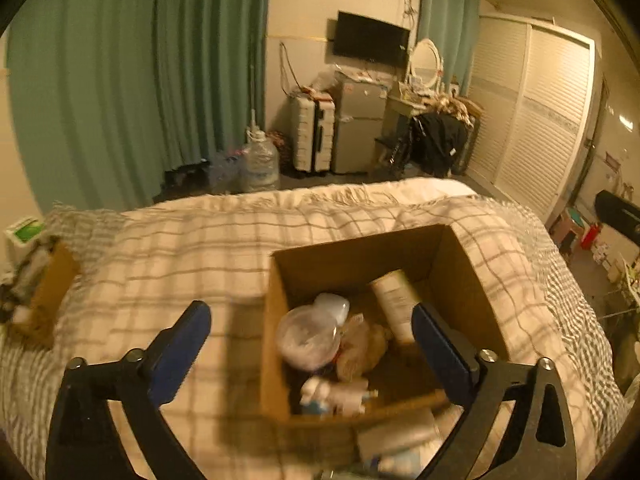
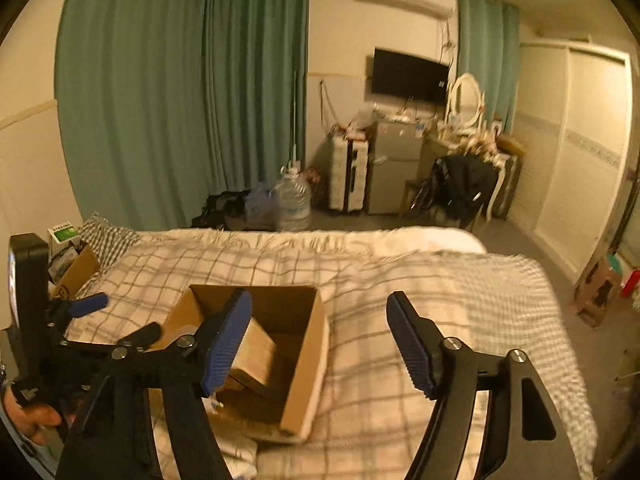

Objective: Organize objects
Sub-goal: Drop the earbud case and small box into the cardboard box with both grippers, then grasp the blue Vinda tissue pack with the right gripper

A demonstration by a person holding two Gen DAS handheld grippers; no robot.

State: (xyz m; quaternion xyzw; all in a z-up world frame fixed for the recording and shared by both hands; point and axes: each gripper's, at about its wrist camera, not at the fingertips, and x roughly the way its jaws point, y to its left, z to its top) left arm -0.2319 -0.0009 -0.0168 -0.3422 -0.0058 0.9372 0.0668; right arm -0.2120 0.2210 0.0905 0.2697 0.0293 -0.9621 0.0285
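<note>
An open cardboard box [image 1: 468, 280] sits on the checked bed cover. It holds a white tube [image 1: 394, 300], a clear round tub [image 1: 308, 336], a crumpled bag [image 1: 362, 346] and small white bottles [image 1: 340, 394]. My left gripper [image 1: 312, 348] is open and empty, hovering above the box's near side. In the right wrist view the same box [image 2: 308, 344] lies left of centre with a tan packet [image 2: 256, 350] inside. My right gripper [image 2: 320, 344] is open and empty above the box's right edge. The left gripper [image 2: 92, 320] shows at far left.
A second cardboard box [image 1: 48, 288] with items stands at the bed's left edge, also in the right wrist view [image 2: 78, 272]. White items [image 1: 400, 436] lie on the bed near the box. Beyond the bed are green curtains, a water jug [image 1: 260, 162], a suitcase and a fridge.
</note>
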